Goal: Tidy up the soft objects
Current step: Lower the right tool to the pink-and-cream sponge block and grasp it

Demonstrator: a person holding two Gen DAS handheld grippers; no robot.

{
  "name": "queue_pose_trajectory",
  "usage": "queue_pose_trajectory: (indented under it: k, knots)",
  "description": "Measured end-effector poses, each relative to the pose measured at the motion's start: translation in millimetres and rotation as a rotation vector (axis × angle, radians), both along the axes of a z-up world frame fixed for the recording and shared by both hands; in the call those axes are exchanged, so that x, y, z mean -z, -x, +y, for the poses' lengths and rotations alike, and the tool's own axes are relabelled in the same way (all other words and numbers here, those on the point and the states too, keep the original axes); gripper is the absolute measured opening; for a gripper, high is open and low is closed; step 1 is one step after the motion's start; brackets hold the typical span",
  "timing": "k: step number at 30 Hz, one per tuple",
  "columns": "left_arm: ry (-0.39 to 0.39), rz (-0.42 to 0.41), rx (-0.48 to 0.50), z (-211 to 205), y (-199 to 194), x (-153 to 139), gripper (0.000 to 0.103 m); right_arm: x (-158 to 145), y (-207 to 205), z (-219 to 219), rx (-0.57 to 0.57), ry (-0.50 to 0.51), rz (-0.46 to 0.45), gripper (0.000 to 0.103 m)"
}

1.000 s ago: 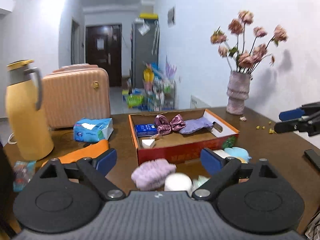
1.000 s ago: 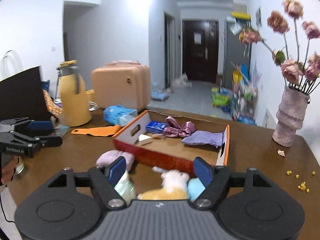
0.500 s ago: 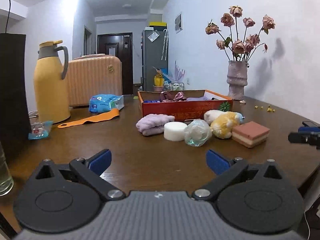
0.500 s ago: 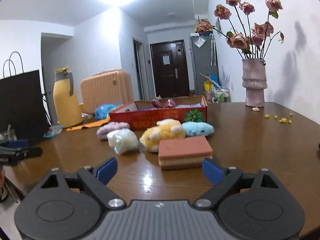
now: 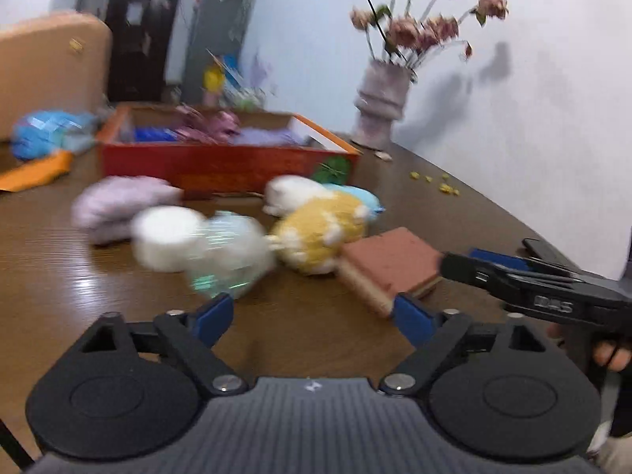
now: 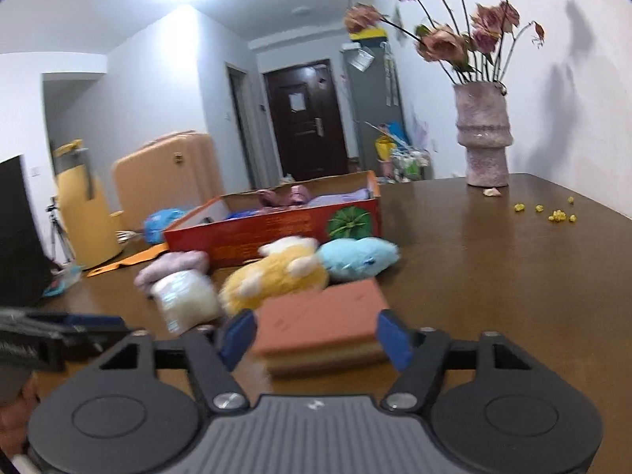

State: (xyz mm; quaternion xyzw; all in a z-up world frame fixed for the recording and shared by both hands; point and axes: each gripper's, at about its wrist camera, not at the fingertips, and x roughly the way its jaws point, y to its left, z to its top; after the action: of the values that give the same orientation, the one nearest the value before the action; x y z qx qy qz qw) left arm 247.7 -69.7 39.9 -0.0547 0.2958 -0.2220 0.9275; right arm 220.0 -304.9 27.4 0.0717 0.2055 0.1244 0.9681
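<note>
A brown-topped sponge (image 6: 322, 322) lies on the wooden table between the open fingers of my right gripper (image 6: 314, 335); it also shows in the left wrist view (image 5: 389, 264). Behind it lie a yellow plush (image 6: 276, 276), a blue plush (image 6: 357, 256), a wrapped white ball (image 6: 185, 302) and a lilac cloth (image 6: 173, 268). The red cardboard box (image 6: 276, 225) holds a purple bow and lilac fabric. My left gripper (image 5: 312, 314) is open and empty, just short of the wrapped ball (image 5: 225, 256) and a white round pad (image 5: 168, 235).
A vase of dried roses (image 6: 482, 134) stands at the table's far right, with yellow crumbs (image 6: 553, 213) near it. A yellow thermos (image 6: 79, 205), a peach suitcase (image 6: 166, 185), a blue tissue pack (image 5: 47, 132) and an orange strip (image 5: 35, 172) are at the left.
Both grippers have moved forward toward the pile. The right gripper's fingers now flank the sponge. The left gripper has come close to the wrapped ball.
</note>
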Motion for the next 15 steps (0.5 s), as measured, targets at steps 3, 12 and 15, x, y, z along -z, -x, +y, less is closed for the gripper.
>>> queue_pose_trajectory:
  k: [3, 12, 15]
  knots:
    - [0.07, 0.077, 0.031, -18.0, -32.1, 9.7, 0.081, 3.4, -33.6, -8.7, 0.048, 0.011, 0.037, 0.06]
    - [0.181, 0.221, 0.064, -25.6, -67.3, 27.2, 0.055, 25.6, -76.8, -37.2, -0.052, -0.183, 0.163, 0.035]
    - [0.232, 0.258, 0.106, -23.8, -73.2, 27.8, 0.047, 28.9, -79.4, -38.5, -0.074, -0.212, 0.177, 0.034]
